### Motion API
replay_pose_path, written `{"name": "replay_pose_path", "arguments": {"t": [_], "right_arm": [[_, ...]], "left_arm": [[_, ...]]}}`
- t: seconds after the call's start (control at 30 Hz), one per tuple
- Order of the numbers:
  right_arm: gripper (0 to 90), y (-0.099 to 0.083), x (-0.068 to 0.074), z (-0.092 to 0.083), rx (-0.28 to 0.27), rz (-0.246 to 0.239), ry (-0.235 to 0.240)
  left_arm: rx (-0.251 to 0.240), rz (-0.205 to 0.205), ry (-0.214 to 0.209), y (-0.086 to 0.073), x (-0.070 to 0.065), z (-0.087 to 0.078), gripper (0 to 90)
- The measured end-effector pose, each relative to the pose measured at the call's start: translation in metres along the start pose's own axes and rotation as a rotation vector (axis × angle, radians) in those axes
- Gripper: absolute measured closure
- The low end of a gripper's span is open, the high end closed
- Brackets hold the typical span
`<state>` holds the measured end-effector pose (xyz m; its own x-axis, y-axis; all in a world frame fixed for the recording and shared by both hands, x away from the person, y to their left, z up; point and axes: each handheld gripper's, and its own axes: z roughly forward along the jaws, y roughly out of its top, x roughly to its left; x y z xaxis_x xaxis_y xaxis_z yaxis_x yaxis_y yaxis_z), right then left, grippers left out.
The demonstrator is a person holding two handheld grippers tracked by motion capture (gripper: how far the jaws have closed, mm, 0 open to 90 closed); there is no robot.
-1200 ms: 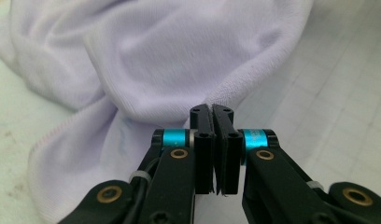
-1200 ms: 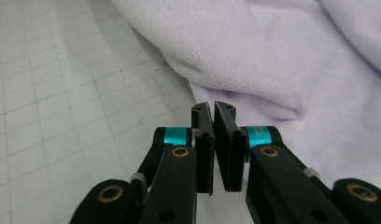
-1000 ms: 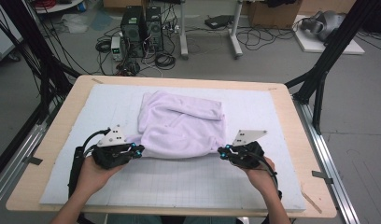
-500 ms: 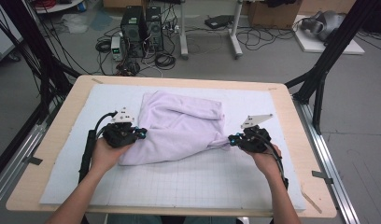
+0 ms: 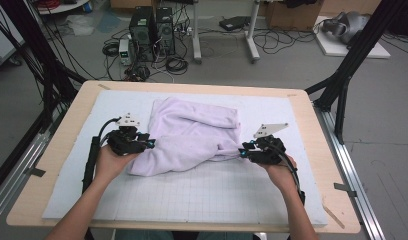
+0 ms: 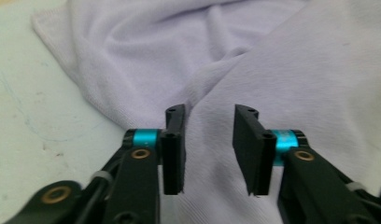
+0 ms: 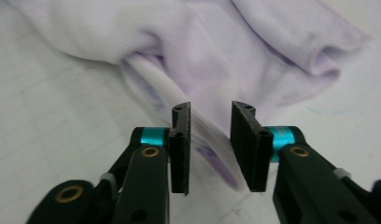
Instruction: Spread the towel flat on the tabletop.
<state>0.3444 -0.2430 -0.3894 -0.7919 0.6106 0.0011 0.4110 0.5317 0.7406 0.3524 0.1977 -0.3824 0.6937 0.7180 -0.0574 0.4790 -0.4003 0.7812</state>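
Note:
A pale lilac garment (image 5: 192,132) lies rumpled on the white gridded mat (image 5: 202,195). My left gripper (image 5: 146,143) rests at its left edge and my right gripper (image 5: 243,150) at its right edge, each in a hand. In the left gripper view the left gripper (image 6: 209,114) has just been opening; its jaws stand apart over the lilac fabric (image 6: 282,70) and do not pinch it. In the right gripper view the right gripper (image 7: 211,109) has also just been opening. A ribbed hem (image 7: 151,86) runs between its parted jaws, loose.
The mat covers a wooden table (image 5: 57,150) with bare wood along its edges. Black frame posts (image 5: 352,55) rise at both far corners. Beyond the table, computer towers (image 5: 152,25) and cables sit on the floor.
Both hands moved away from the person along the garment's sides, taking the near edge with them. The jaws, shut on fabric before, now stand apart and the cloth lies loose.

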Motion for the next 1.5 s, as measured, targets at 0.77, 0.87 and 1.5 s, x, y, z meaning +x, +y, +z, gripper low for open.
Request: {"name": "replay_pose_path", "arguments": {"t": [0.77,0.87,1.5], "right_arm": [[82.1,0.034,0.061,0.086,-0.039,-0.104,0.059],[82.6,0.034,0.061,0.073,-0.060,-0.109,0.080],[83.2,0.054,0.076,-0.062,-0.155,-0.245,0.064]], "left_arm": [[0.099,0.105,0.026,-0.042,-0.011,0.012,86.1],[0.064,0.102,0.020,-0.041,-0.014,0.000,87.2],[-0.169,0.226,-0.067,0.011,-0.076,-0.071,87.7]]}}
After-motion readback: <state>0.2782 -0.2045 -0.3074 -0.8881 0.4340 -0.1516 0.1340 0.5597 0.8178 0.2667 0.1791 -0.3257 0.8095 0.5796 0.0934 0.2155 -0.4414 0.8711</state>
